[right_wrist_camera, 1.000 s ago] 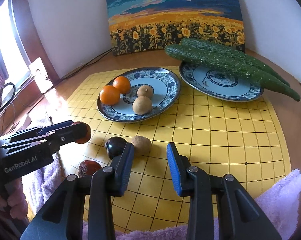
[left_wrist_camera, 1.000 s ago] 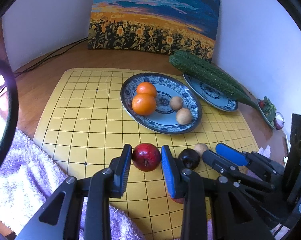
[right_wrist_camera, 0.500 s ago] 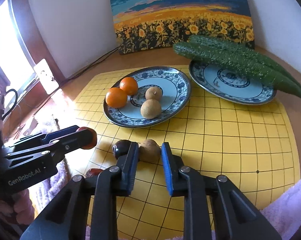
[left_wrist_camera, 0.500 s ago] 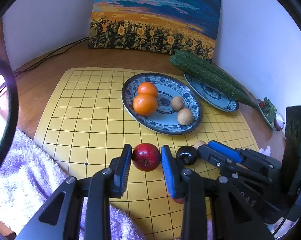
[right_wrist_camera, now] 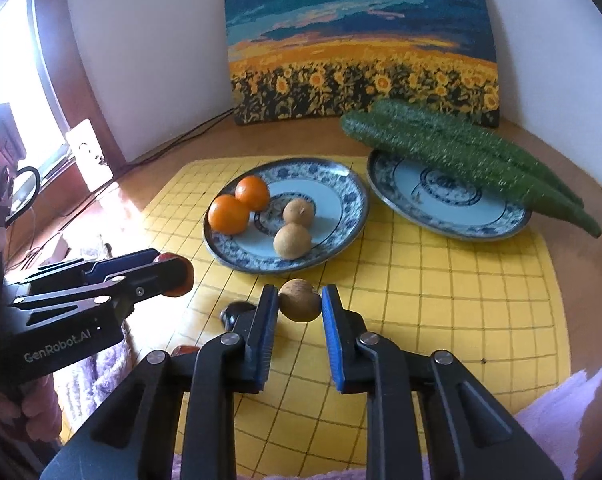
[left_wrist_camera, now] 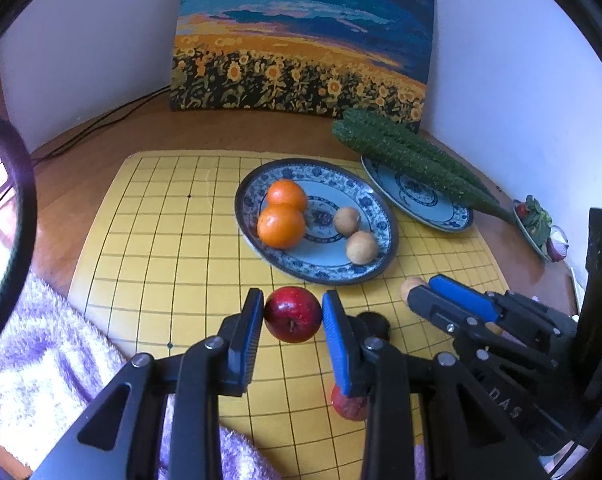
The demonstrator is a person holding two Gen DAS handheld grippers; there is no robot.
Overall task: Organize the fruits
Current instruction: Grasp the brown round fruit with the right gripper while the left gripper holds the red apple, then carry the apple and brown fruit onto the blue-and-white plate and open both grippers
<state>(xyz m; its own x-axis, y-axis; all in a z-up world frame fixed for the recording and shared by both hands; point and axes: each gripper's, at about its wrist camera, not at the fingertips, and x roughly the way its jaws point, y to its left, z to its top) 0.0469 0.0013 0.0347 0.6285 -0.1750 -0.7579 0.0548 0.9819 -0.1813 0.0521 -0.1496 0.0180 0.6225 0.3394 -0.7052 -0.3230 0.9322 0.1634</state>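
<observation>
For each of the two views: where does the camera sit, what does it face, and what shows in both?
Left wrist: behind the left hand-held gripper, shut on the red apple, facing the fruit plate; right hand-held gripper enters right.
Right wrist: behind the right hand-held gripper, shut on the brown fruit; left one enters left.
Shared: plate, oranges, cucumbers, painting.

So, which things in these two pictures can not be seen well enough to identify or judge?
- Dark round fruit: mostly behind the left hand-held gripper finger in the left wrist view; kind unclear.
- Reddish fruit low on the yellow mat: half covered by that finger.
- Small items at the right edge, left wrist view: too small and distorted.
- Cucumbers: blurred in the right wrist view.
</observation>
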